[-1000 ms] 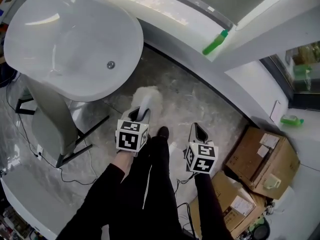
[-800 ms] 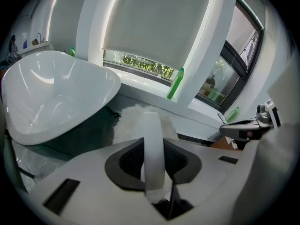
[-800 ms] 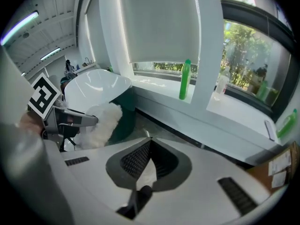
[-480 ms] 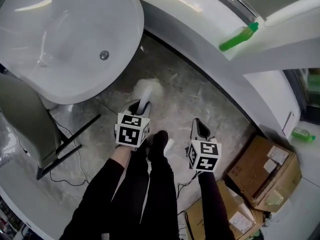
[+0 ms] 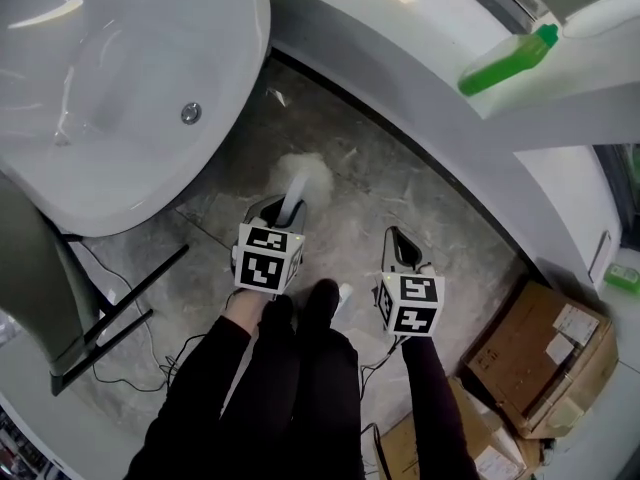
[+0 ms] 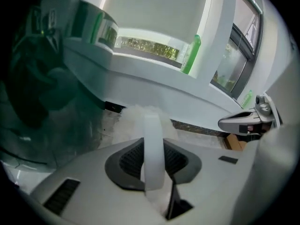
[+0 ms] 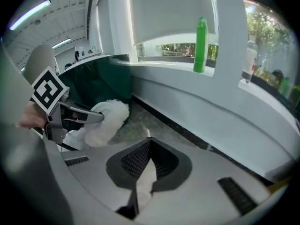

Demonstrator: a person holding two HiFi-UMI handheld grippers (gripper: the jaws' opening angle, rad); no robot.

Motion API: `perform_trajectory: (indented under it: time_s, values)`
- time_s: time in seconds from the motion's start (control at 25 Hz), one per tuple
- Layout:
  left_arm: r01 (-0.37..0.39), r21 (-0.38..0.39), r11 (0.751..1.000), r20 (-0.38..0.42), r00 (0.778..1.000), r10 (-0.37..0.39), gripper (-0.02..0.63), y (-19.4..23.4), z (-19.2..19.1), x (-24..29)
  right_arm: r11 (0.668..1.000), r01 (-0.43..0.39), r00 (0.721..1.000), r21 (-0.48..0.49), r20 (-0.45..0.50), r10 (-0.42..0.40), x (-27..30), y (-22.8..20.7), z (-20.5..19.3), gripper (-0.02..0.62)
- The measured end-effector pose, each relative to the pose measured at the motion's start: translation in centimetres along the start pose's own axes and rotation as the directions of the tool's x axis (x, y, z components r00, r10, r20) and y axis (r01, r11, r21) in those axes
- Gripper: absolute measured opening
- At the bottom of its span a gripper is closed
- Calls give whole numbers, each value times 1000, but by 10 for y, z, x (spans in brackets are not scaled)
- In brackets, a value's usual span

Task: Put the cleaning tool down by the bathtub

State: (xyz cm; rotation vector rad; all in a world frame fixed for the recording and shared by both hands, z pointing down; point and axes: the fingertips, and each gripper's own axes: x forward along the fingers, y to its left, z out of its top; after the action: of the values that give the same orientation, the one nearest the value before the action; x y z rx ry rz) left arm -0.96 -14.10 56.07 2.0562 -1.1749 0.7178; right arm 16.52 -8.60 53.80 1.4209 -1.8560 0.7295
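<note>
The cleaning tool is a fluffy white duster [image 5: 306, 171] on a flat white handle [image 6: 153, 144]. My left gripper [image 5: 283, 208] is shut on that handle, and the fluffy head [image 6: 133, 123] sticks out past the jaws above the stone floor. The white bathtub [image 5: 240, 88] lies up and to the left of the duster; its dark outer wall [image 7: 101, 83] shows in the right gripper view. My right gripper [image 5: 400, 238] hangs to the right of the person's legs. Its jaws [image 7: 148, 142] meet at the tips with nothing held.
A curved white ledge [image 5: 420, 98] runs along the far side of the floor, with a green bottle [image 5: 508, 58] on the sill above. Cardboard boxes [image 5: 555, 358] sit at lower right. A chair frame [image 5: 110, 318] and cables [image 5: 130, 378] lie at lower left.
The head view has swung: tub and floor slide toward the upper left, the bottle up and right. Both grippers keep their places by the legs, and the duster stays held.
</note>
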Motion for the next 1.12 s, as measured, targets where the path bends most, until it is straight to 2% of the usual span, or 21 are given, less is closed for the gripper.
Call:
perform_trajectory:
  time_s: [0.6, 1.12]
  values:
    - [-8, 9, 1000, 38, 999, 7, 95, 37, -34, 89, 999, -28, 999, -23, 43, 28, 95, -10, -23, 0]
    - [-36, 64, 997, 57, 998, 32, 95, 66, -45, 162, 998, -33, 997, -58, 69, 37, 167, -18, -38, 1]
